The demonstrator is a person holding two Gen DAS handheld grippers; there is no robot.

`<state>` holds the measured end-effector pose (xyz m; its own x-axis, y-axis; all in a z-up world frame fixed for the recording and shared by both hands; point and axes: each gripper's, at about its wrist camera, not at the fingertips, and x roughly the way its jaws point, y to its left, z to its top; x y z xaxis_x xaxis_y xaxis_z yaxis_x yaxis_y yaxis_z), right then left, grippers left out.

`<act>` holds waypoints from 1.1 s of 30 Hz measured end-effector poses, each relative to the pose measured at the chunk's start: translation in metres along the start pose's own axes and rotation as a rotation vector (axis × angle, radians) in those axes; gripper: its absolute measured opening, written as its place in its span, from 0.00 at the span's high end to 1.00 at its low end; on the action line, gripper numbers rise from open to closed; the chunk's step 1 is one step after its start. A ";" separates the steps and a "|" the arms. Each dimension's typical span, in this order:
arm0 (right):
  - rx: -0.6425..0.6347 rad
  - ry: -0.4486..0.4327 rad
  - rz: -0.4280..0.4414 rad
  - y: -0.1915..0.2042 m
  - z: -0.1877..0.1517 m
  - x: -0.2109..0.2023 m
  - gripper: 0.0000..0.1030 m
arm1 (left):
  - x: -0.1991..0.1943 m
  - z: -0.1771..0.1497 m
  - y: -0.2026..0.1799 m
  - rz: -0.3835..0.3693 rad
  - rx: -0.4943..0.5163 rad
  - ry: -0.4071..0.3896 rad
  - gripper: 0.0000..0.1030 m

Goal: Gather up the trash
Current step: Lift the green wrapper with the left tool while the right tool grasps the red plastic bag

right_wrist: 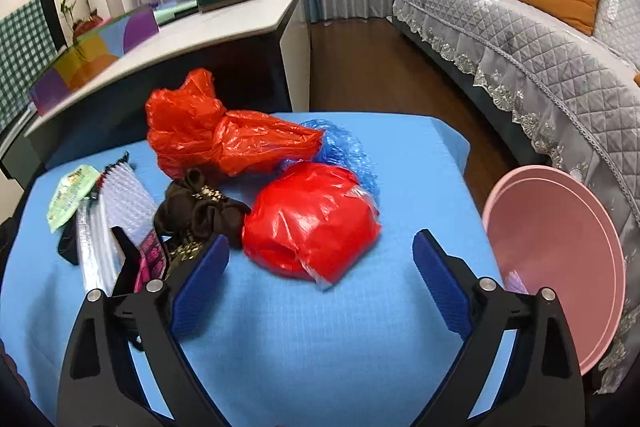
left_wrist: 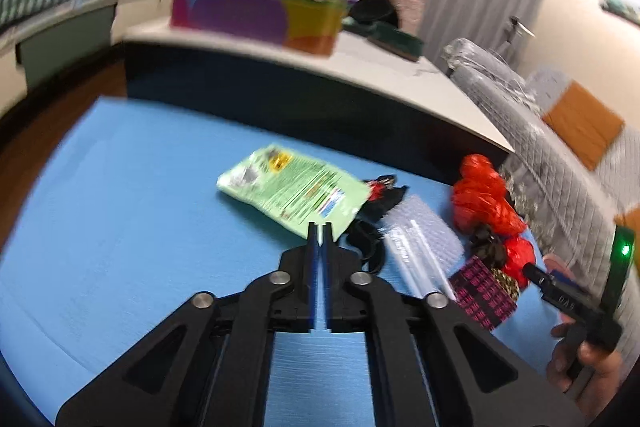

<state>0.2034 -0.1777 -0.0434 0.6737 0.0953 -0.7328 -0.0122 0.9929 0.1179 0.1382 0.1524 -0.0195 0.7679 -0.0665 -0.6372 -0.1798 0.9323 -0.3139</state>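
Trash lies on a blue table [right_wrist: 320, 327]. In the right wrist view my right gripper [right_wrist: 320, 259] is open and empty, just short of a crumpled red plastic bag [right_wrist: 312, 223]. Behind it lie an orange-red bag [right_wrist: 216, 135], blue bubble wrap [right_wrist: 348, 151], a dark brown wrapper [right_wrist: 196, 211], clear bubble wrap [right_wrist: 124, 203] and a green packet [right_wrist: 68, 199]. In the left wrist view my left gripper [left_wrist: 320, 227] is shut and empty, its tips at the near edge of the green packet [left_wrist: 292, 187]. The right gripper [left_wrist: 560, 295] shows there at right.
A pink basin [right_wrist: 560, 259] stands at the table's right edge, against a grey quilted sofa [right_wrist: 520, 39]. A white counter [right_wrist: 200, 31] with a colourful box [left_wrist: 256, 15] stands behind the table. A pink-and-black box [left_wrist: 480, 291] lies by the bubble wrap [left_wrist: 420, 239].
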 end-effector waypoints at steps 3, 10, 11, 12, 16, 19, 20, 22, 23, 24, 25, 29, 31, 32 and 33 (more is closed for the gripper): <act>-0.016 0.026 -0.014 0.002 0.002 0.012 0.10 | 0.016 -0.001 0.015 -0.013 -0.081 0.031 0.61; -0.032 0.058 0.003 0.004 0.003 0.023 0.10 | 0.049 0.001 0.030 -0.081 -0.201 0.104 0.49; -0.036 0.061 0.005 0.005 0.004 0.024 0.11 | 0.053 0.000 0.031 -0.086 -0.212 0.110 0.49; -0.038 0.066 0.005 0.006 0.004 0.025 0.12 | 0.056 0.000 0.032 -0.088 -0.221 0.113 0.49; -0.044 0.076 0.013 0.007 0.004 0.027 0.18 | 0.066 -0.001 0.036 -0.105 -0.245 0.116 0.51; -0.044 0.076 0.017 0.007 0.005 0.028 0.21 | 0.069 0.000 0.038 -0.108 -0.252 0.112 0.69; -0.045 0.070 0.014 0.007 0.005 0.026 0.22 | 0.069 0.000 0.038 -0.109 -0.257 0.108 0.77; -0.046 0.059 0.016 0.008 0.003 0.023 0.23 | 0.067 0.003 0.036 -0.105 -0.252 0.097 0.87; -0.047 0.053 0.016 0.008 0.003 0.021 0.23 | 0.066 0.004 0.035 -0.104 -0.245 0.089 0.89; -0.050 0.046 0.014 0.008 0.002 0.020 0.23 | 0.063 0.006 0.034 -0.103 -0.236 0.081 0.91; -0.052 0.040 0.011 0.008 0.001 0.018 0.23 | 0.060 0.008 0.030 -0.099 -0.220 0.068 0.92; -0.053 0.016 0.011 0.009 -0.002 0.005 0.24 | 0.045 0.013 0.019 -0.073 -0.143 0.027 0.95; -0.055 0.004 0.010 0.008 -0.003 -0.003 0.24 | 0.038 0.014 0.012 -0.053 -0.099 0.009 0.96; -0.057 -0.003 0.010 0.008 -0.003 -0.009 0.24 | 0.036 0.014 0.010 -0.045 -0.083 0.003 0.97; -0.059 -0.010 0.008 0.007 -0.003 -0.014 0.24 | 0.031 0.014 0.005 -0.034 -0.056 -0.006 0.98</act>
<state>0.1912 -0.1714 -0.0344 0.6811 0.1033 -0.7249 -0.0616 0.9946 0.0839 0.1697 0.1602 -0.0311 0.7777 -0.0960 -0.6212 -0.1873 0.9080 -0.3748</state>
